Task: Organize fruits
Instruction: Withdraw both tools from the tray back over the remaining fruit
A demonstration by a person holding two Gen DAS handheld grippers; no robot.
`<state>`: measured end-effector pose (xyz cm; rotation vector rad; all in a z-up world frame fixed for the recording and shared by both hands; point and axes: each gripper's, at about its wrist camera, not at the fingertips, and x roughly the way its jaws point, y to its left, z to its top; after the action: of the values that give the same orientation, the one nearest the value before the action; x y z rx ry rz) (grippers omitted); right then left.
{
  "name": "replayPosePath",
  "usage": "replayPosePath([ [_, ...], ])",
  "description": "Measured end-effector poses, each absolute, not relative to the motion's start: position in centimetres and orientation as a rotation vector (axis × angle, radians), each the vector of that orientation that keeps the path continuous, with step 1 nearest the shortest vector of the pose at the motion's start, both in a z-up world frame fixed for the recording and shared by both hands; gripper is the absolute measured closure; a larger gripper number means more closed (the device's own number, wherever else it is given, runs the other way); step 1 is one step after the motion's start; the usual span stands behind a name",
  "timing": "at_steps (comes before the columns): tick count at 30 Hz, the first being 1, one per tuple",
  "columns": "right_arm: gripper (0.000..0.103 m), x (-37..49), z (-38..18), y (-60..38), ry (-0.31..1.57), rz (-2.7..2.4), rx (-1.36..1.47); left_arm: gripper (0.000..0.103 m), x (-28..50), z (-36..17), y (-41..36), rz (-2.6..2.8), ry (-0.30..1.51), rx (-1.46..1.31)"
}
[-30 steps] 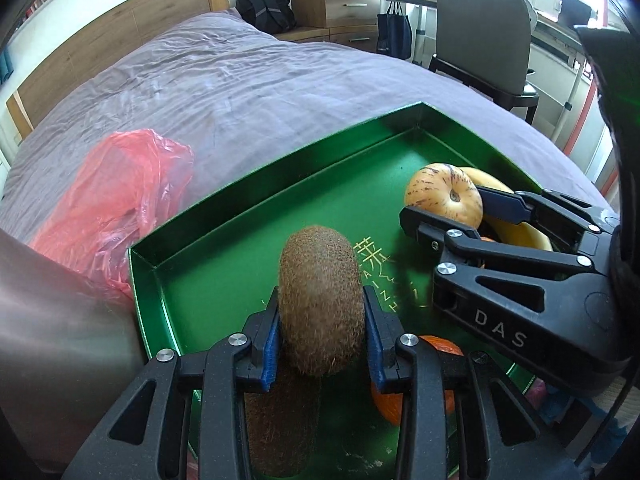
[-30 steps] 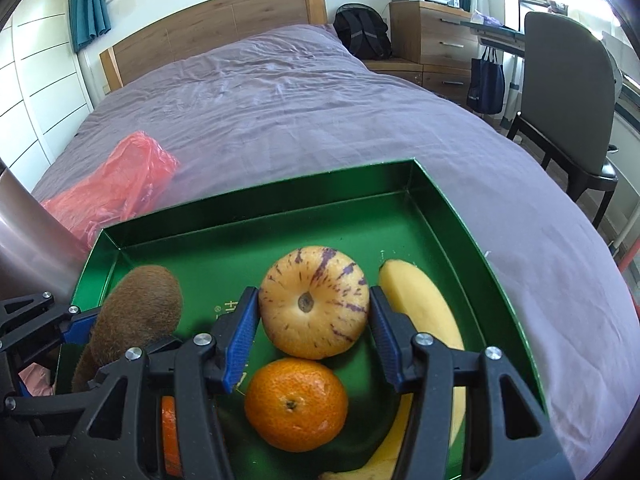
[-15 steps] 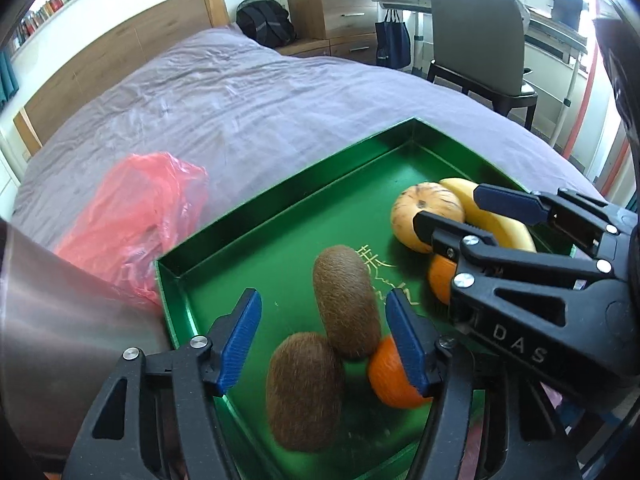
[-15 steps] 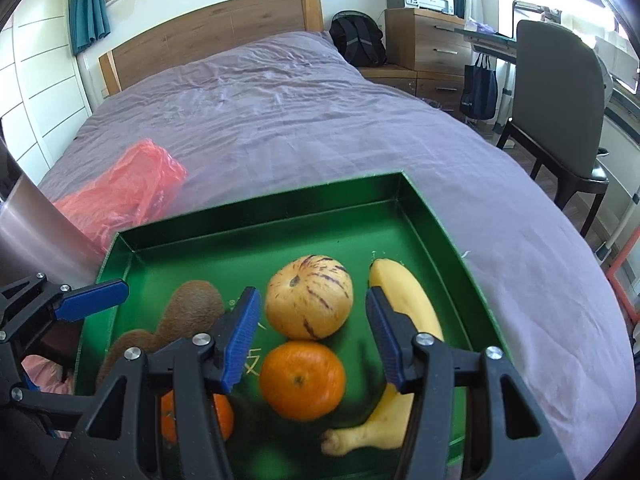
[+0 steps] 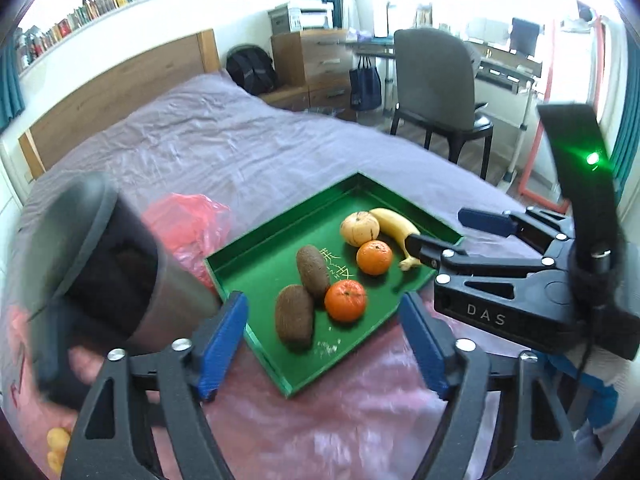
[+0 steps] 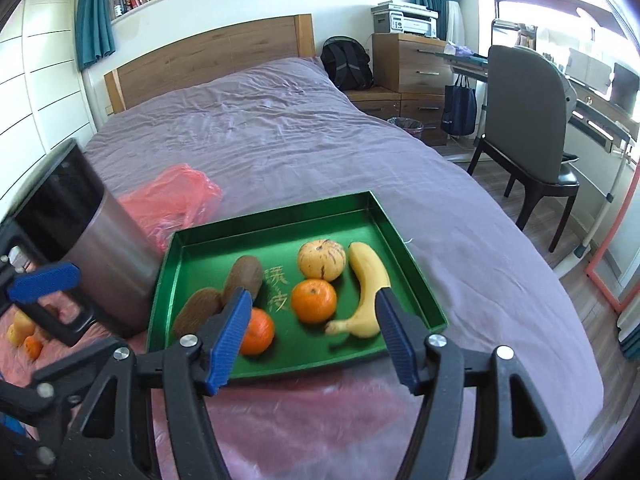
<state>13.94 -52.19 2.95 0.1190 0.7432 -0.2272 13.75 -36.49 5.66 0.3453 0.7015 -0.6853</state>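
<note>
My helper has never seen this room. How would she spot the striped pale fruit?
On the purple bed lies a green tray. At its far end, beside the banana, sits the pale melon-like fruit, alone in having purple streaks.

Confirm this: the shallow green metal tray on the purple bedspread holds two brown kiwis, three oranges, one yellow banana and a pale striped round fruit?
Not quite. The right wrist view shows only two oranges in the shallow green metal tray. The two brown kiwis, yellow banana and pale striped round fruit are right.
</note>
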Motion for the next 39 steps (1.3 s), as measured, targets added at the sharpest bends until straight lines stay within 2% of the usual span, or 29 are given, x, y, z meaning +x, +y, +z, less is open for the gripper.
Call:
replayPosePath([
  [6, 0.004, 10.2, 5.1, -47.9, 0.741, -0.169, 0.09, 0.029, 10.5, 8.1, -31.0, -0.668, 0.675, 0.335],
  [13, 0.004, 7.0, 5.9, -42.1, 0.756, -0.068, 0.071, 0.029, 7.7, 8.2, -23.8, -0.6, 0.67, 0.329],
  [39, 0.004, 7.1, 5.7, -22.9, 0.856, 0.153, -0.078, 0.029, 5.8, 2.9, -0.4, -0.318, 0.75, 0.152],
])
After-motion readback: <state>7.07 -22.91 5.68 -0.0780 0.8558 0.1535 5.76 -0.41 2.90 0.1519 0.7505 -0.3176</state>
